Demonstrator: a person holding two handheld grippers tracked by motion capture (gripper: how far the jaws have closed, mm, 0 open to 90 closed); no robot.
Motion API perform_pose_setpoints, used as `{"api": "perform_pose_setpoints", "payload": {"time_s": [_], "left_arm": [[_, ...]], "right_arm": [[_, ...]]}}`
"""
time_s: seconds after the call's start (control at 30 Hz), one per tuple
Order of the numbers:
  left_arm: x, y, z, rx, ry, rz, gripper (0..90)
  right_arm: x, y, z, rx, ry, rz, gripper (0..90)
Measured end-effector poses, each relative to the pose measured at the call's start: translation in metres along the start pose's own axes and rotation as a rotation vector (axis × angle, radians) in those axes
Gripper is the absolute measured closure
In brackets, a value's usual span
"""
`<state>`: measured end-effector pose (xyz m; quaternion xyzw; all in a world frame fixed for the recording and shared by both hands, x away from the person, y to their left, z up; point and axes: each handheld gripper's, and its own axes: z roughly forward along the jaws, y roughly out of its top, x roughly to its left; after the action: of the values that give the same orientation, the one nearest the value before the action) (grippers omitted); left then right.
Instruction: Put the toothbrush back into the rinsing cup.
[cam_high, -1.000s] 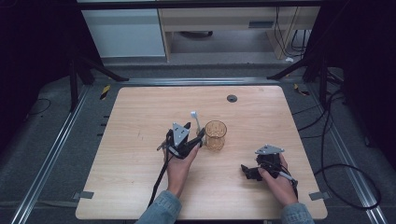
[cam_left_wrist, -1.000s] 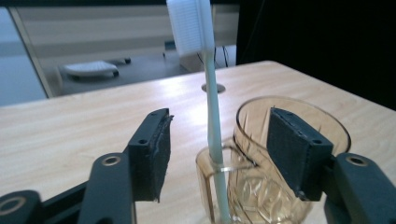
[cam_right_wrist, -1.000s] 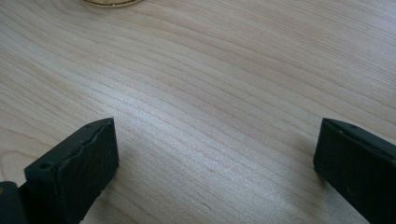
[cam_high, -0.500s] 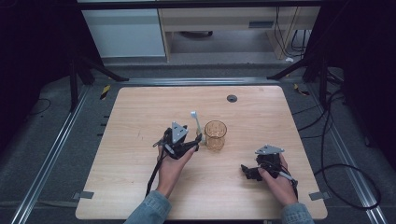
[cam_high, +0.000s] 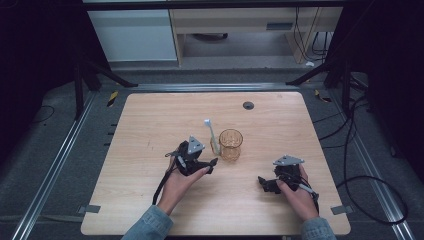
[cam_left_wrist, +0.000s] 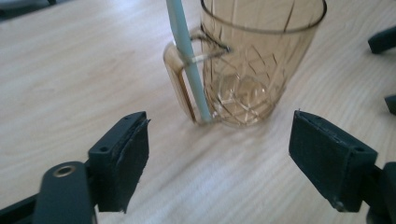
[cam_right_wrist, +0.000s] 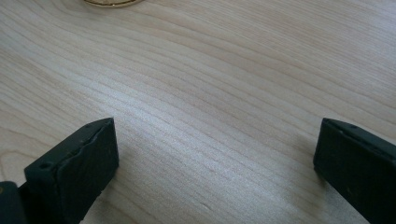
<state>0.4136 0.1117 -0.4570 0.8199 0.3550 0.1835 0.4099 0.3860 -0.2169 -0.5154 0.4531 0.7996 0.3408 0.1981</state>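
At centre frame our left gripper (cam_high: 214, 162) lies low on the pale wooden table (cam_high: 150, 120), its jaws just opening wide around nothing. Just beyond stands the amber patterned glass mug (cam_high: 231, 144), a pale blue toothbrush (cam_high: 212, 136) leaning through its handle. At lower right, our right gripper (cam_high: 264, 184) rests wide open and empty.

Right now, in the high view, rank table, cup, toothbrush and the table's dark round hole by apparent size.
1. Table
2. Cup
3. Toothbrush: about as long as the cup is tall but far thinner, so this ranking is unsure
4. Hole
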Motion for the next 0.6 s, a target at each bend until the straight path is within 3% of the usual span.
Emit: {"api": "perform_pose_setpoints", "payload": {"time_s": [0.1, 0.23, 0.6], "left_arm": [[0.001, -0.003, -0.002, 0.055, -0.008, 0.004, 14.7], [0.006, -0.006, -0.004, 0.093, 0.015, -0.008, 11.7], [0.031, -0.017, -0.016, 0.144, 0.090, -0.034, 8.8]], "right_arm": [[0.000, 0.000, 0.000, 0.000, 0.001, -0.001, 0.4], [0.000, 0.000, 0.000, 0.000, 0.000, 0.000, 0.4], [0.000, 0.000, 0.000, 0.000, 0.001, 0.000, 0.4]]}}
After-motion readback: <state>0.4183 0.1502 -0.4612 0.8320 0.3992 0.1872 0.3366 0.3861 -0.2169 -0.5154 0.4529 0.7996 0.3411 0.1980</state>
